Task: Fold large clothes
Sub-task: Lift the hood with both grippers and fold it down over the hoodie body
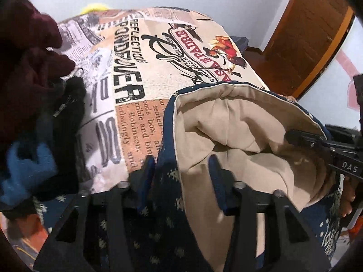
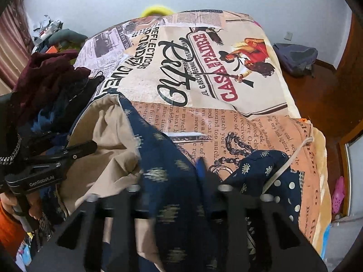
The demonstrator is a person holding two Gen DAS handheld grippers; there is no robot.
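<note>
A navy patterned garment point(image 1: 165, 181) with a beige lining point(image 1: 226, 124) is held up over a bed. My left gripper point(image 1: 181, 170) is shut on its navy edge, fingers on either side of the fabric. My right gripper point(image 2: 170, 176) is shut on the same garment point(image 2: 163, 158), whose lining point(image 2: 109, 140) hangs to the left. Each gripper shows in the other's view: the right one point(image 1: 292, 136) pinches the lining's rim, the left one point(image 2: 90, 146) reaches in from the left. A navy dotted part point(image 2: 261, 170) lies on the bed.
The bed carries a newspaper-print blanket point(image 2: 226, 68). A heap of dark red, black and blue clothes point(image 1: 34, 79) lies at its left. A wooden door point(image 1: 306, 34) stands at the right, a grey bag point(image 2: 295, 56) on the floor beyond the bed.
</note>
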